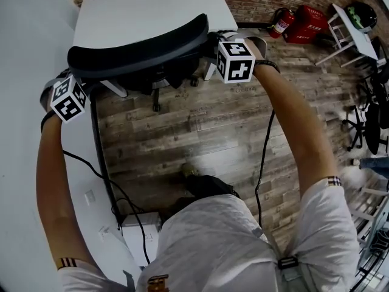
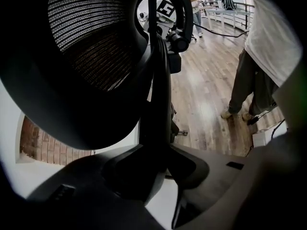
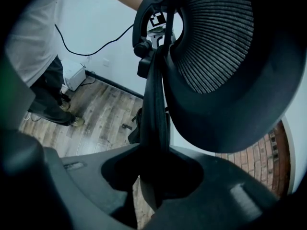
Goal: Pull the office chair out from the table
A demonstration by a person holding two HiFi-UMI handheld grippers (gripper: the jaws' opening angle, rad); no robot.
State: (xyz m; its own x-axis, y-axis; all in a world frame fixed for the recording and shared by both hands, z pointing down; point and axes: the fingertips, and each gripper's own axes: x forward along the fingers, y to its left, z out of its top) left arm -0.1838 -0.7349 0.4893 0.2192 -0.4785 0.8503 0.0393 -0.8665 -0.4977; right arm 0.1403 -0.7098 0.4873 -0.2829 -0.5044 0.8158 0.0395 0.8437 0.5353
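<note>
Left claw (image 2: 154, 150) clenched on the left edge of the office chair (image 1: 140, 52) backrest, frame rim pinched between the jaws. Right claw (image 3: 154, 169) clenched likewise on the right edge. Chair stands close against the white worktop (image 1: 152, 5), backrest toward me, castors on the wood floor (image 1: 200, 126).
</note>
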